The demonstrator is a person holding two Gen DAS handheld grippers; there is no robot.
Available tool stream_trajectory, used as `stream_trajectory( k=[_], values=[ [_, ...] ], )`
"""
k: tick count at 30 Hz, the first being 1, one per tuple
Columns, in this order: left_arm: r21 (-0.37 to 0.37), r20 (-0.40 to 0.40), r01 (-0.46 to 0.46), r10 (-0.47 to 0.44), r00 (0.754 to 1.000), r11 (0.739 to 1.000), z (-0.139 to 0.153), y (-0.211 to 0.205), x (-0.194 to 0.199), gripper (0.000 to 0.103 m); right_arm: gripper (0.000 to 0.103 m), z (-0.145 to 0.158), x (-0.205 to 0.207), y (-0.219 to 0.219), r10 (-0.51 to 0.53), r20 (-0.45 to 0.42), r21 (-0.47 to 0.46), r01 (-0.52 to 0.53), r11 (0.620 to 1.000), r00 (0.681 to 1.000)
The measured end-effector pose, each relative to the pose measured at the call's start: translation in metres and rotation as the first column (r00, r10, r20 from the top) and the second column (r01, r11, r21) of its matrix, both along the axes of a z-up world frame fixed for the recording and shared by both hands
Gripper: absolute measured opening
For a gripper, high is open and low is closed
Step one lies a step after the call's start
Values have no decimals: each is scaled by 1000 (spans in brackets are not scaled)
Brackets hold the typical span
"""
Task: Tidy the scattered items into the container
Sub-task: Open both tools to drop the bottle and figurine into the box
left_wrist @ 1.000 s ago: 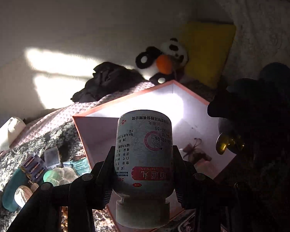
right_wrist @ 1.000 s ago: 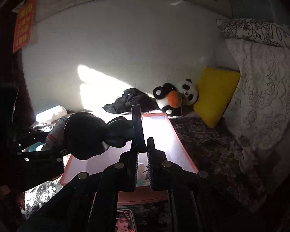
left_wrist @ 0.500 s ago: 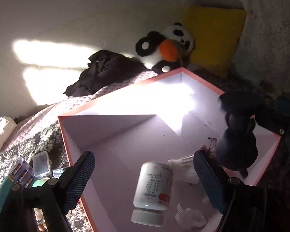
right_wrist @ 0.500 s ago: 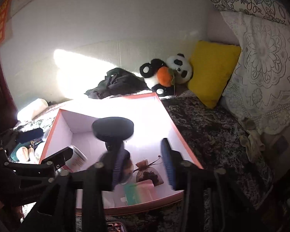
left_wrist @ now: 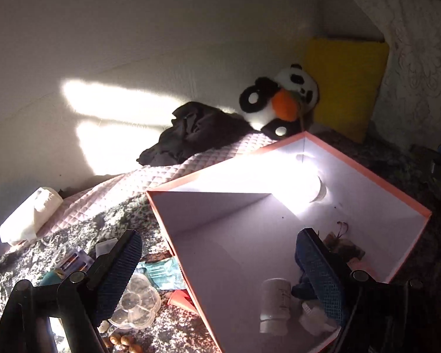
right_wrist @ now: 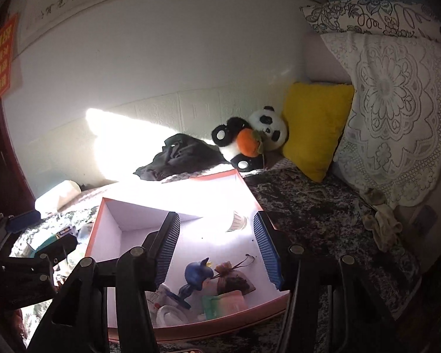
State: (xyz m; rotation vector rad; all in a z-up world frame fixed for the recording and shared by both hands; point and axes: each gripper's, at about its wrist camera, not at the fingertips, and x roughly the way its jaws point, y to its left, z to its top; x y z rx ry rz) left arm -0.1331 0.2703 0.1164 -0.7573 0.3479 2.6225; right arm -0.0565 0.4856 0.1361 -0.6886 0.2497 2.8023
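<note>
A pink-rimmed white box (left_wrist: 367, 173) (right_wrist: 97, 223) sits on the patterned bedspread. Inside it lie a white medicine bottle (left_wrist: 275, 303), a dark blue figure (right_wrist: 195, 273), a small brown pouch (right_wrist: 232, 279) and a green-pink packet (right_wrist: 225, 303). My left gripper (left_wrist: 220, 267) is open and empty over the box's near left wall. My right gripper (right_wrist: 217, 253) is open and empty above the box's near side. Scattered items lie left of the box: a clear flower-shaped case (left_wrist: 135, 303), a teal packet (left_wrist: 161, 272), a battery pack (left_wrist: 73, 260) and small brown beads (left_wrist: 120, 339).
A panda plush (right_wrist: 250, 138), a black garment (right_wrist: 179, 158) and a yellow pillow (right_wrist: 314, 129) lie behind the box against the wall. A lace-covered cushion (right_wrist: 394, 117) stands at the right. A white tissue pack (left_wrist: 29, 214) lies far left.
Both grippers opened. The medicine bottle dropped from the left gripper into the box and the dark figure dropped from the right gripper into it. Both grippers have drawn back a little.
</note>
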Motion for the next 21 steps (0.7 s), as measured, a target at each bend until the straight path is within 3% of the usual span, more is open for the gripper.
stream_trajectory(
  k=[6,15,21],
  values=[
    [11,-19,-87,87,996,996,8,-64,19,92,56,21,22,-28,46,-73,-11,-47,999,996],
    [-24,9,-207,207,978,978,-17,-161,37,93,57,48,40,-95,148,-164,48,-142,989,975],
    [-17,70,-309,310,948,951,-49,-222,28,93,58,29,21,-156,261,-97,72,-255,964,960]
  ],
)
